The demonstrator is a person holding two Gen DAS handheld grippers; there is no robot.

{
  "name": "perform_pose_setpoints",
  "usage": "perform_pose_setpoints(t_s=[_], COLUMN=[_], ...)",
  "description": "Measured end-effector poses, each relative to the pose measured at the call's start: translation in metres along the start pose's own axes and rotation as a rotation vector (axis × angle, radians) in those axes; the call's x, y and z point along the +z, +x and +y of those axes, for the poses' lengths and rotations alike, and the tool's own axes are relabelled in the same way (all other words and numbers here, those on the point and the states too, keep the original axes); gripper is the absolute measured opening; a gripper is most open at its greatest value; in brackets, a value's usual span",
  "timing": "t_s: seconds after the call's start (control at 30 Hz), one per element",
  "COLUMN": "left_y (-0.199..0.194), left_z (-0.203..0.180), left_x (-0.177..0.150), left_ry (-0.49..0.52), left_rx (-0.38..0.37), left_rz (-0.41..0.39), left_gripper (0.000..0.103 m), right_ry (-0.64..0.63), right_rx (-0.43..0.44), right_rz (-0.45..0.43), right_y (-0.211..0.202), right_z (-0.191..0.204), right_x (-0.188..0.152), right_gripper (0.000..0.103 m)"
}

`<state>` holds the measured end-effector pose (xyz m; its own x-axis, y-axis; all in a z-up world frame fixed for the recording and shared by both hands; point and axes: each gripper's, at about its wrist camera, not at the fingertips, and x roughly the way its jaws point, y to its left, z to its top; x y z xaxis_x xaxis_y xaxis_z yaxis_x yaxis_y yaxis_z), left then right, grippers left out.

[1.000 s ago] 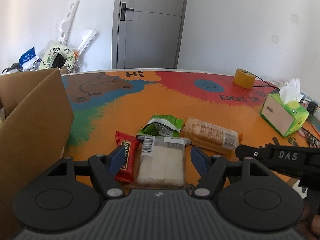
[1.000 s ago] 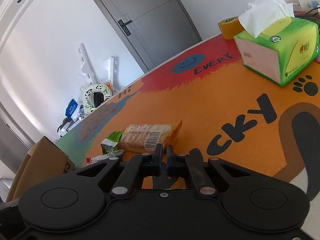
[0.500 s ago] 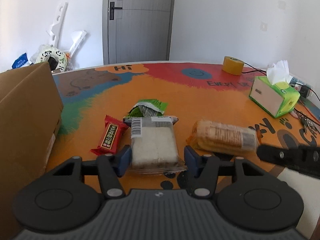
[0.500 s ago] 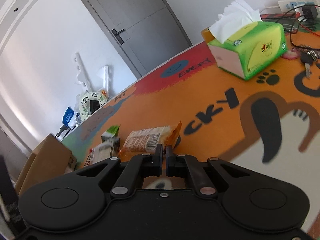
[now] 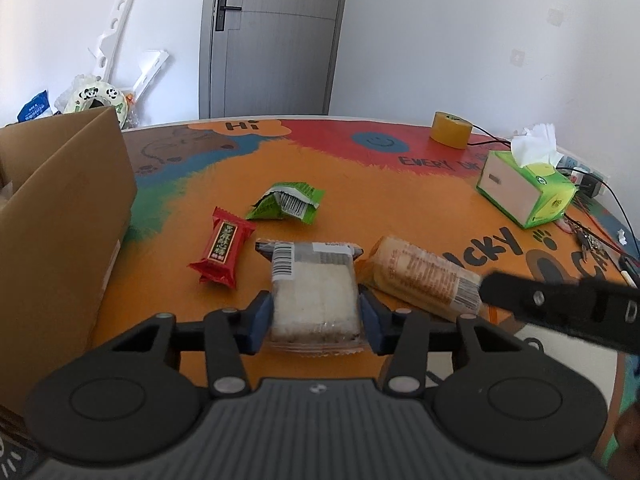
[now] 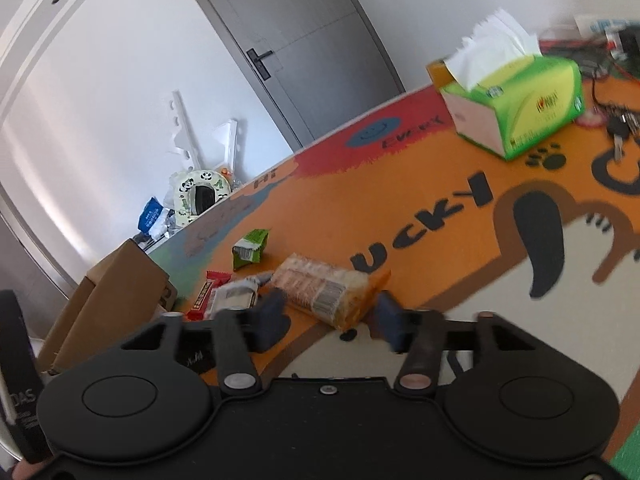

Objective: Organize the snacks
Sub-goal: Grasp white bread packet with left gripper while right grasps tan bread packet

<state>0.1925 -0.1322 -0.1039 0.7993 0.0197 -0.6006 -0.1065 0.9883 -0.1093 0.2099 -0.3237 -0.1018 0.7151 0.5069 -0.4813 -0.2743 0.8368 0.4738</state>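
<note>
We see the left gripper [image 5: 315, 316] closing on the clear-wrapped white cake [image 5: 314, 292]; its blue pads [image 5: 262, 314] sit right against both sides of the pack, so we read it as gripped. The cake lies on the orange table mat [image 5: 400, 208], and we place everything else off it. The red snack bar [image 5: 223, 246] is just beside the cake on the side toward the cardboard box [image 5: 68, 216]. The green wrapper [image 5: 286, 201] lies beyond the cake, nearer the door. The orange biscuit pack [image 5: 424, 276] touches or nearly touches the cake on the far side from the box.

The right gripper [image 6: 328, 314] is opening, its fingers blurred, with the near end of the biscuit pack [image 6: 324, 288] between them; the pads stand clear of it, nothing held. The tissue box [image 5: 528, 190] and tape roll [image 5: 452, 129] sit well apart from the cake, toward the wall.
</note>
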Motion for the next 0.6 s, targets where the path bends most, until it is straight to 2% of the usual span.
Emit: perform_pose_setpoints(t_s=[0.07, 0.2, 0.23, 0.47, 0.57, 0.6], left_y=[-0.001, -0.002, -0.002, 0.001, 0.003, 0.003], left_z=[0.001, 0.003, 0.004, 0.007, 0.010, 0.011], left_x=[0.000, 0.000, 0.000, 0.003, 0.004, 0.004], left_ry=[-0.003, -0.010, -0.012, -0.028, -0.034, -0.036], left_rx=[-0.005, -0.011, -0.009, -0.009, -0.003, 0.001], left_rz=[0.005, 0.010, 0.009, 0.012, 0.010, 0.008], left_gripper=[0.047, 0.047, 0.047, 0.047, 0.047, 0.047], right_ry=[-0.023, -0.072, -0.084, -0.121, -0.127, -0.123], right_rx=[0.001, -0.023, -0.033, 0.009, 0.025, 0.022], right_rz=[-0.004, 0.000, 0.006, -0.008, 0.014, 0.030], right_y=[0.006, 0.018, 0.023, 0.046, 0.054, 0.057], right_z=[0.003, 0.009, 0.010, 0.019, 0.021, 0.021], right_x=[0.004, 0.009, 0.010, 0.022, 0.022, 0.021], right_gripper=[0.066, 0.087, 0.088, 0.087, 0.079, 0.073])
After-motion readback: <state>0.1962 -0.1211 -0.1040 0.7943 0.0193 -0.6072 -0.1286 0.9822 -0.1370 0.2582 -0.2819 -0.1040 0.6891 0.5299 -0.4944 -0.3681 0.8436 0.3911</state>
